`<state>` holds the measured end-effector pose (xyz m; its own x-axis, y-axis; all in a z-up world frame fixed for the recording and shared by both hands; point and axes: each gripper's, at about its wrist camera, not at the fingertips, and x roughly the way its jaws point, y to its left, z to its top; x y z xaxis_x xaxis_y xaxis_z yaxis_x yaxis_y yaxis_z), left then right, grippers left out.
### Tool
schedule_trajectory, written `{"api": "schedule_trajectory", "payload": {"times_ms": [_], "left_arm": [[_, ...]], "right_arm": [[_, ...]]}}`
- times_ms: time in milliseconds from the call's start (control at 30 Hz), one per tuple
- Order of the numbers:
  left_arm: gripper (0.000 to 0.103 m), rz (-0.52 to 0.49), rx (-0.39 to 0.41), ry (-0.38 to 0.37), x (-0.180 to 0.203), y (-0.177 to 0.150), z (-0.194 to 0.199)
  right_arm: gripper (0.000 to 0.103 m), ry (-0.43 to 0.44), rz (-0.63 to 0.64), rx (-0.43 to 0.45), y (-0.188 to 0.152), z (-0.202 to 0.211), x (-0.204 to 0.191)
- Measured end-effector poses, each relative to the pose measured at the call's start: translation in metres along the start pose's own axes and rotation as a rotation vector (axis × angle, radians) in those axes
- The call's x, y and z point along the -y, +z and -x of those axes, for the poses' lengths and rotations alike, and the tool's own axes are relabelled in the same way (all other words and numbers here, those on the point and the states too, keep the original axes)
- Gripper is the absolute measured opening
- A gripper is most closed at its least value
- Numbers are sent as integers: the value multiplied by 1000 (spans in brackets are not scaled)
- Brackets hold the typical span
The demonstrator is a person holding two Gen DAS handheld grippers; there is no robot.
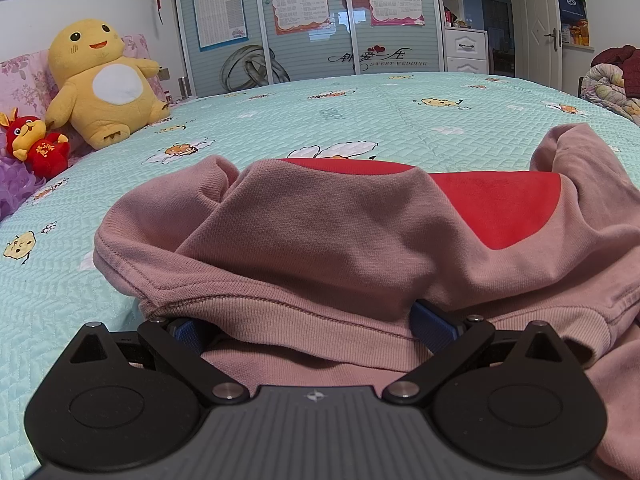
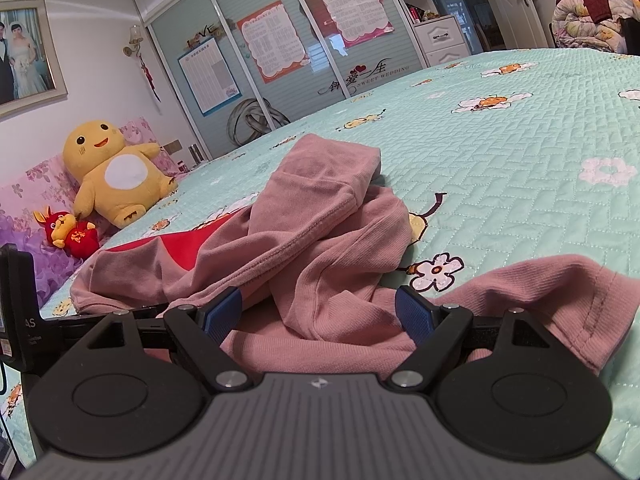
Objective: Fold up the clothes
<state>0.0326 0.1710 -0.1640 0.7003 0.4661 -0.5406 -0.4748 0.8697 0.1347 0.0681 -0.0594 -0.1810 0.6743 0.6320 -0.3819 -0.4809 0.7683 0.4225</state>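
A dusty-pink sweatshirt (image 1: 328,232) with a red patch (image 1: 500,204) lies crumpled on the mint quilted bedspread (image 1: 360,108). In the left wrist view its ribbed hem (image 1: 288,316) drapes across my left gripper (image 1: 310,330), hiding the fingertips. The blue pads (image 1: 430,326) stand wide apart, open, with cloth between them. In the right wrist view the same sweatshirt (image 2: 320,248) is bunched, with a folded sleeve or hood part (image 2: 320,176) on top. My right gripper (image 2: 319,314) is open, its blue pads (image 2: 222,312) wide on either side of a fold without pressing it.
A big yellow plush toy (image 1: 100,80) and a small red one (image 1: 38,144) sit at the pink headboard on the left. Sliding wardrobe doors with posters (image 1: 300,20) stand behind the bed. A heap of quilts and clothes (image 2: 592,16) is at the far right.
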Motion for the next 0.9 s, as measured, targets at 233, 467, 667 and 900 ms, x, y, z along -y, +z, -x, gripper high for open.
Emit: {"api": "schedule_trajectory", "payload": {"times_ms": [233,467,667,900], "left_arm": [[103,0,0,-1,-1,0,0],[103,0,0,-1,-1,1,0],[103,0,0,-1,-1,1,-1],[103,0,0,-1,-1,1,-1]], "right_arm": [[83,1,0,0,1,0,0],[83,7,-7,4,0,1,3],[83,10,-9,5,1,1,4],[83,13,-12,7,0,1,4]]}}
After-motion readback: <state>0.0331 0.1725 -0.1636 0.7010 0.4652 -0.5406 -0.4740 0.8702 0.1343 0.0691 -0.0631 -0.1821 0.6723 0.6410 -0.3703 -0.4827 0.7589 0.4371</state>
